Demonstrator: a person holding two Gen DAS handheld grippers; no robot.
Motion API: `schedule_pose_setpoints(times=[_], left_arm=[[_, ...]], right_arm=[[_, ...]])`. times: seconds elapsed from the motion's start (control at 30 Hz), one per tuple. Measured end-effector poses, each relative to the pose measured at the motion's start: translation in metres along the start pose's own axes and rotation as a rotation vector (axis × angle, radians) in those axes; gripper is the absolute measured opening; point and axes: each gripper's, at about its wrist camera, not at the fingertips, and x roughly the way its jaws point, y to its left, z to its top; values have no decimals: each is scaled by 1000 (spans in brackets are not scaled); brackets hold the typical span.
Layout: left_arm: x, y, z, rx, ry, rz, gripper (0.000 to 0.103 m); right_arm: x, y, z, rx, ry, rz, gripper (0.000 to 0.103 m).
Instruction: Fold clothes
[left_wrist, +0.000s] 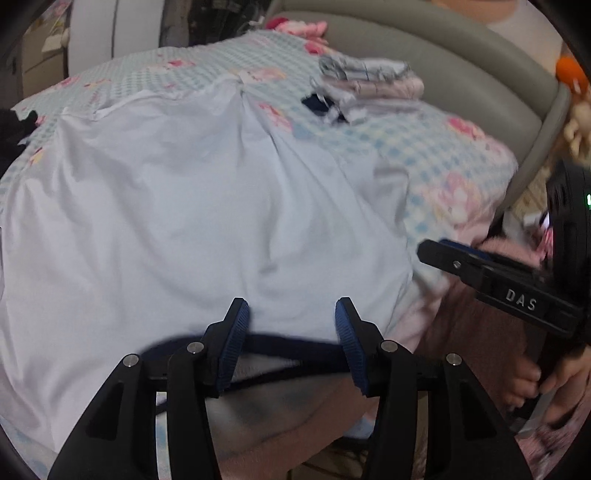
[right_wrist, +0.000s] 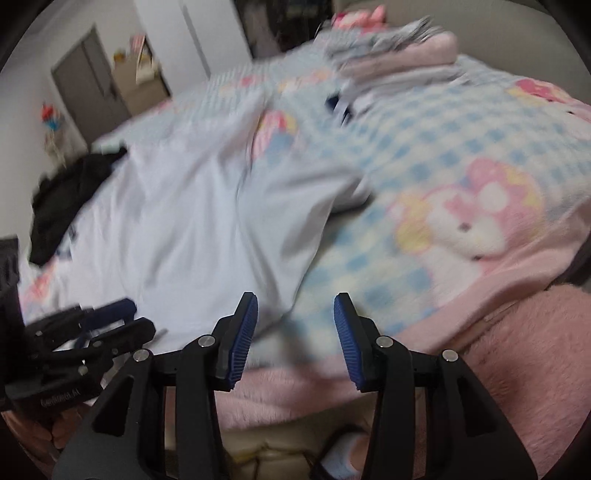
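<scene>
A pale white-blue garment (left_wrist: 192, 206) with a dark navy hem (left_wrist: 288, 347) lies spread over the bed. It also shows in the right wrist view (right_wrist: 192, 221). My left gripper (left_wrist: 291, 314) is open just above the garment's near hem, empty. My right gripper (right_wrist: 295, 310) is open and empty over the garment's right edge and the blanket. The right gripper also shows in the left wrist view (left_wrist: 436, 251), off the garment's right side. The left gripper shows at the left of the right wrist view (right_wrist: 122, 317).
A checked blue blanket (right_wrist: 424, 155) with pink cartoon prints covers the bed. A stack of folded clothes (left_wrist: 369, 85) sits at the far right of the bed. A dark garment (right_wrist: 70, 199) lies at the left. A grey padded headboard (left_wrist: 461, 81) curves behind.
</scene>
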Motion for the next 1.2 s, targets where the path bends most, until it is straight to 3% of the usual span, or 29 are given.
schedule_pose_setpoints(times=[0.1,0.23,0.43,0.5,0.6,0.7,0.77,0.8,0.9,0.97,1.03,1.13,1.2], left_arm=[[8,-2,14,-2,-6,-8,51],[32,-15,9,41,61,8,51],[31,-21,-26,168,129,74,51],[24,-17,-30,168,156,58,52],[10,-3,-31,90,190,-3,53],[-7,10,-25,20,102,-20,53],[-9,13,-18,-6,69,-14,53],[-6,13,-15,-3,68,-12,53],[8,7,-11,32,86,17,53],[22,5,-16,70,153,93,53],[20,9,-24,53,162,82,55],[1,22,-33,-74,133,-8,55],[-16,27,-40,-126,98,-25,55]], right_arm=[[2,-5,4,35,0,77,43],[19,12,1,-13,67,121,43],[47,30,-18,-124,252,36,44],[41,31,-18,-130,241,36,44],[28,32,-15,-120,182,60,44],[13,32,-10,-103,92,109,44],[13,42,-9,-137,77,142,44],[15,48,-9,-155,75,153,45],[44,63,-22,-232,199,39,45],[50,62,-28,-242,254,23,45],[51,60,-31,-243,297,20,45],[33,54,-25,-195,227,84,45],[19,54,-18,-169,164,119,45]])
